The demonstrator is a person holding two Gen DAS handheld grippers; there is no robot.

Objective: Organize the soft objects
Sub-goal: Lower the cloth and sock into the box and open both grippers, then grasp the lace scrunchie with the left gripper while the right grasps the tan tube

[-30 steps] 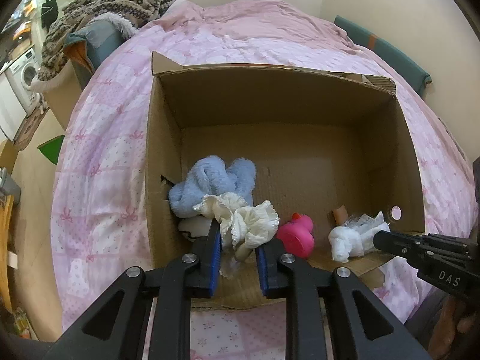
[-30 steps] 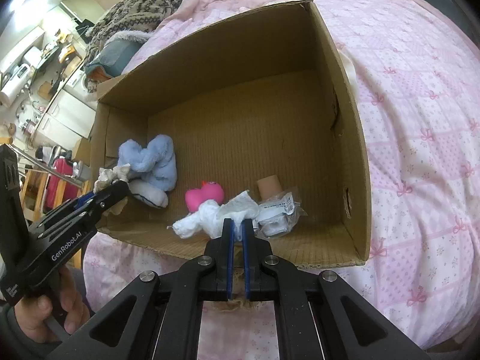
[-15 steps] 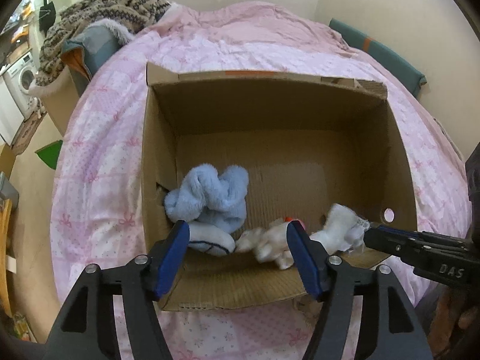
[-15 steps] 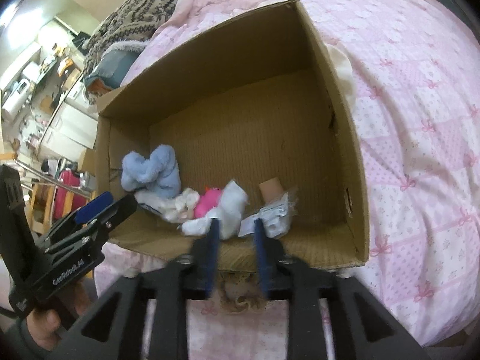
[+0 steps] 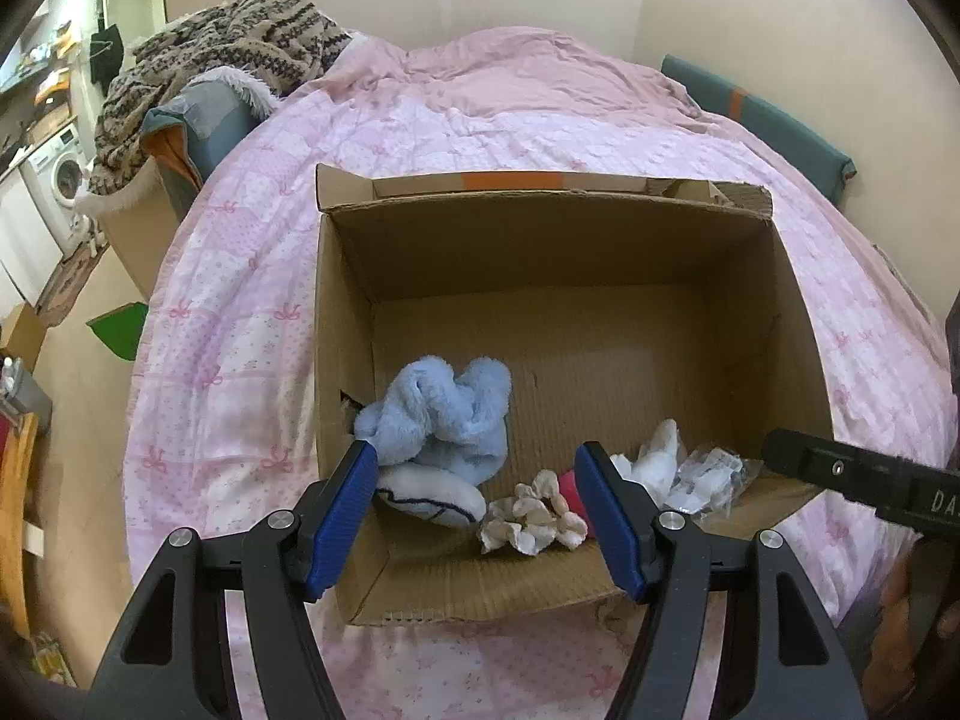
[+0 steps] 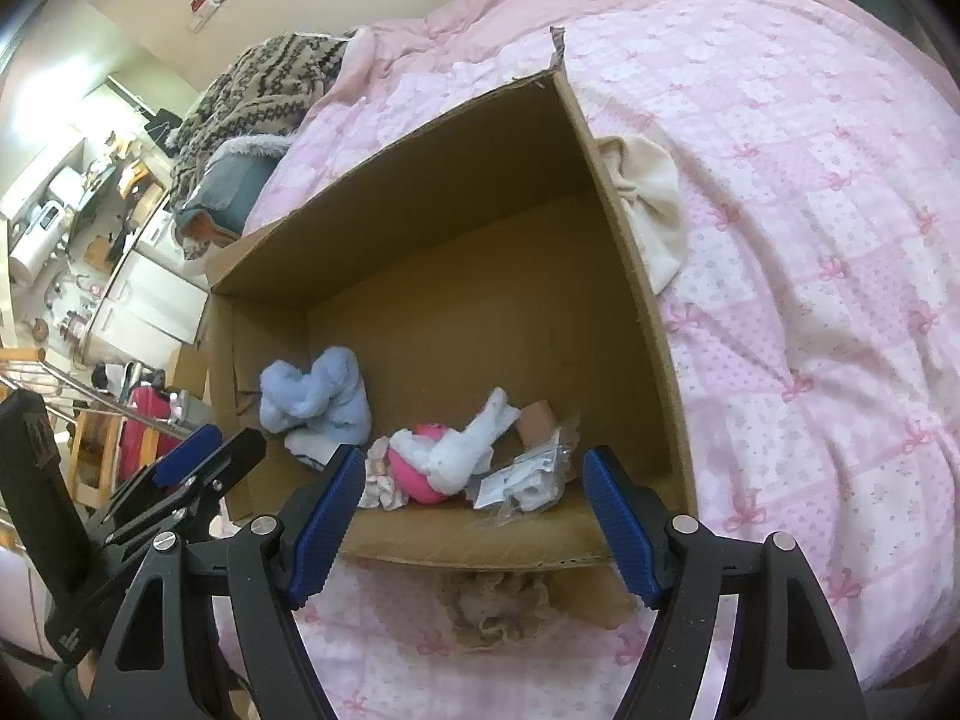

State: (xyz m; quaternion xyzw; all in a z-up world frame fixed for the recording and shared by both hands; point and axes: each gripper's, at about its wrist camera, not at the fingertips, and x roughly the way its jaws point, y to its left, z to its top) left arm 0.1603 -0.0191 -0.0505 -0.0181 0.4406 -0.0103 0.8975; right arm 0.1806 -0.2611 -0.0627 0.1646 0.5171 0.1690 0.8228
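An open cardboard box (image 5: 558, 276) (image 6: 456, 180) sits on a pink bed. Along its near wall lie a fluffy blue cloth (image 5: 441, 414) (image 6: 315, 393), a white sock (image 5: 432, 498), a cream ruffled scrunchie (image 5: 531, 519) (image 6: 378, 483), a pink toy (image 6: 414, 474), a white cloth (image 5: 654, 465) (image 6: 468, 444) and a clear plastic packet (image 5: 711, 477) (image 6: 528, 477). My left gripper (image 5: 480, 510) stands open above the near edge with nothing between its pads. My right gripper (image 6: 474, 516) hovers over the near edge too; its jaws are opening and nothing is pressed between them.
A cream cloth (image 6: 651, 204) lies on the pink quilt (image 6: 810, 210) just right of the box. A beige lacy item (image 6: 498, 606) lies on the quilt below the box's near wall. A patterned knit garment (image 5: 222, 54) is heaped at the bed's far left.
Both grippers have opened. The scrunchie dropped from the left one and the white cloth from the right one; both now lie in the box.
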